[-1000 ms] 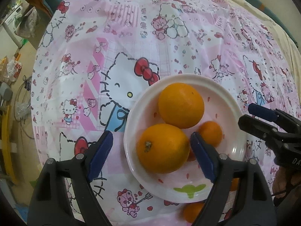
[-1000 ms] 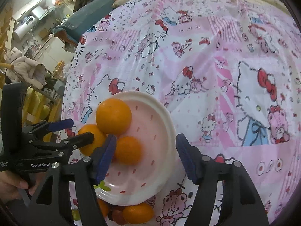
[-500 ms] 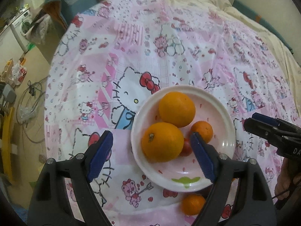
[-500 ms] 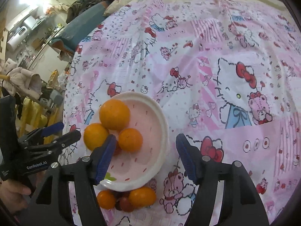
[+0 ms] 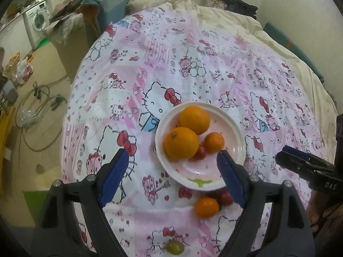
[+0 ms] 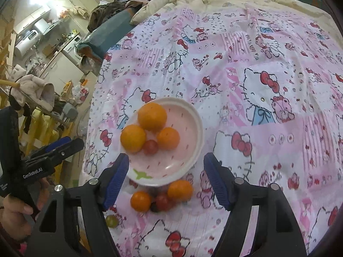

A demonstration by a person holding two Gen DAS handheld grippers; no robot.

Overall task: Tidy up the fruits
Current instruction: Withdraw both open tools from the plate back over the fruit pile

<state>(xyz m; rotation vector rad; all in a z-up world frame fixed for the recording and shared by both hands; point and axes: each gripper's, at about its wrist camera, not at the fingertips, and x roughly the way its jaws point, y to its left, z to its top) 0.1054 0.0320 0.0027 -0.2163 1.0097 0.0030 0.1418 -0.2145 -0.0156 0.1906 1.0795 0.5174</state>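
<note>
Both tongs, left and right, gape empty; plate of oranges just ahead.

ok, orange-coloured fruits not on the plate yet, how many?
2, both on the cloth just below the plate: one at its lower edge, one further left. More may be hidden behind the claws.

3 oranges and 1 tomato on plate, right claw agape.
</note>
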